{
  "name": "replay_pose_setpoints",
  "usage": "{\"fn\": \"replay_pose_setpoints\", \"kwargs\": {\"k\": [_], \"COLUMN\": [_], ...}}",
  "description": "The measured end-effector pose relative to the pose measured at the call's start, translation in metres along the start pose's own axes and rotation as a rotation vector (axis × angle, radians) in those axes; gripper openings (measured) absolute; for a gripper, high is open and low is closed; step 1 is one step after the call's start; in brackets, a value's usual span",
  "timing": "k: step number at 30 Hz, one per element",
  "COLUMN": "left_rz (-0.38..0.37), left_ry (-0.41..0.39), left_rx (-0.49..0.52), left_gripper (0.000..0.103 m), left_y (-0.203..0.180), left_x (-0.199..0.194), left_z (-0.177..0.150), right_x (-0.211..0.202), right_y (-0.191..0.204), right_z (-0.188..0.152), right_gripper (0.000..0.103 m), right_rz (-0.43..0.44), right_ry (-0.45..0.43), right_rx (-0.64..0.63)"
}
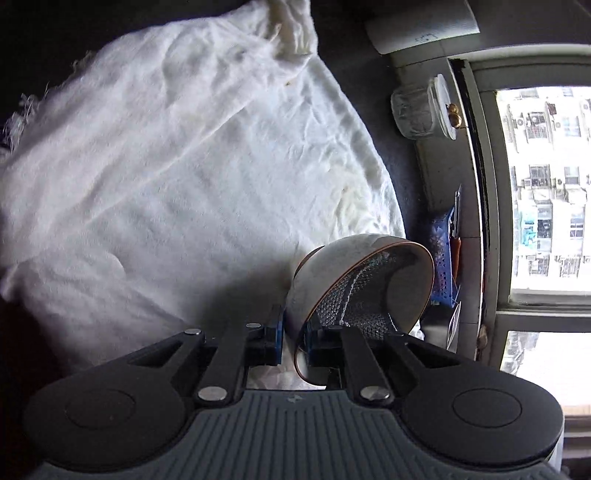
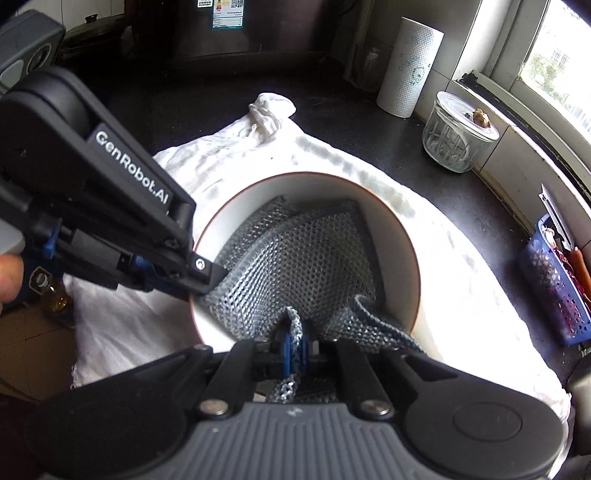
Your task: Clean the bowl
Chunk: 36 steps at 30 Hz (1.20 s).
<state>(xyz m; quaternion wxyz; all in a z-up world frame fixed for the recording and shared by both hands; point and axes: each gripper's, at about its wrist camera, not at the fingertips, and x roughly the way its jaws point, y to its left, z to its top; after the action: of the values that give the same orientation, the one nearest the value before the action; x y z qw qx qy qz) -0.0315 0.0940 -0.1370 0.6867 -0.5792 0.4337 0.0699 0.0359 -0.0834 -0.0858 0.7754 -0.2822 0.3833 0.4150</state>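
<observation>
A white bowl with a brown rim is held tilted above a white cloth. My left gripper is shut on the bowl's rim; it also shows in the right wrist view at the bowl's left edge. My right gripper is shut on a grey mesh scrubbing cloth that lies pressed inside the bowl. The mesh shows inside the bowl in the left wrist view too.
A dark counter holds a paper towel roll, a lidded glass jar and a blue basket by the window sill. A dark appliance stands at the back.
</observation>
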Motion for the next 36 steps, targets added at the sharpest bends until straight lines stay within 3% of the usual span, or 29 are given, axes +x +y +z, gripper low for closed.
{"fn": "replay_pose_setpoints", "kwargs": {"k": [5, 8, 9, 10, 11, 14, 16, 17, 19, 21, 25, 31, 33, 36], "left_rz": [-0.005, 0.033, 0.084, 0.178, 0.244, 0.350, 0.387, 0.397, 0.416, 0.409, 0.387, 0.279, 0.220, 0.145], "left_ry": [0.017, 0.013, -0.009, -0.064, -0.108, -0.231, -0.275, -0.288, -0.286, -0.282, -0.265, -0.184, -0.152, -0.150], "left_rx": [-0.053, 0.054, 0.171, 0.359, 0.491, 0.912, 1.117, 1.220, 1.328, 1.339, 1.258, 0.940, 0.790, 0.607], "left_gripper": [0.011, 0.011, 0.018, 0.023, 0.034, 0.036, 0.029, 0.013, 0.009, 0.009, 0.009, 0.009, 0.009, 0.010], "left_y": [0.004, -0.008, -0.022, -0.042, -0.056, -0.091, -0.102, -0.106, -0.109, -0.109, -0.104, -0.081, -0.067, -0.048], "left_x": [0.001, 0.000, -0.002, -0.005, -0.007, -0.007, -0.003, -0.001, 0.004, 0.004, 0.001, -0.003, -0.002, -0.004], "left_z": [0.000, 0.001, -0.001, -0.006, -0.011, -0.036, -0.050, -0.057, -0.064, -0.062, -0.054, -0.035, -0.028, -0.021], "right_x": [0.001, 0.002, 0.002, 0.001, 0.001, 0.001, 0.000, -0.001, -0.002, -0.005, -0.006, 0.000, 0.003, 0.006], "right_y": [0.000, 0.000, 0.000, 0.000, 0.000, -0.002, -0.003, -0.003, -0.003, -0.004, -0.008, -0.006, -0.005, -0.006], "right_z": [0.000, 0.000, 0.000, 0.000, 0.000, 0.000, 0.000, 0.000, 0.000, 0.002, 0.003, 0.003, 0.002, 0.001], "right_gripper": [0.006, 0.006, 0.006, 0.006, 0.006, 0.006, 0.006, 0.006, 0.006, 0.006, 0.006, 0.006, 0.006, 0.005], "right_rz": [0.007, 0.012, 0.011, 0.006, -0.001, -0.011, -0.022, -0.029, -0.046, -0.062, -0.068, -0.019, -0.004, 0.019], "right_ry": [0.000, -0.001, -0.001, -0.001, -0.002, -0.006, -0.009, -0.014, -0.027, -0.041, -0.046, -0.011, 0.004, 0.018], "right_rx": [0.004, 0.004, -0.001, -0.007, -0.012, -0.012, -0.017, -0.019, -0.030, -0.039, -0.032, -0.008, 0.002, 0.023]}}
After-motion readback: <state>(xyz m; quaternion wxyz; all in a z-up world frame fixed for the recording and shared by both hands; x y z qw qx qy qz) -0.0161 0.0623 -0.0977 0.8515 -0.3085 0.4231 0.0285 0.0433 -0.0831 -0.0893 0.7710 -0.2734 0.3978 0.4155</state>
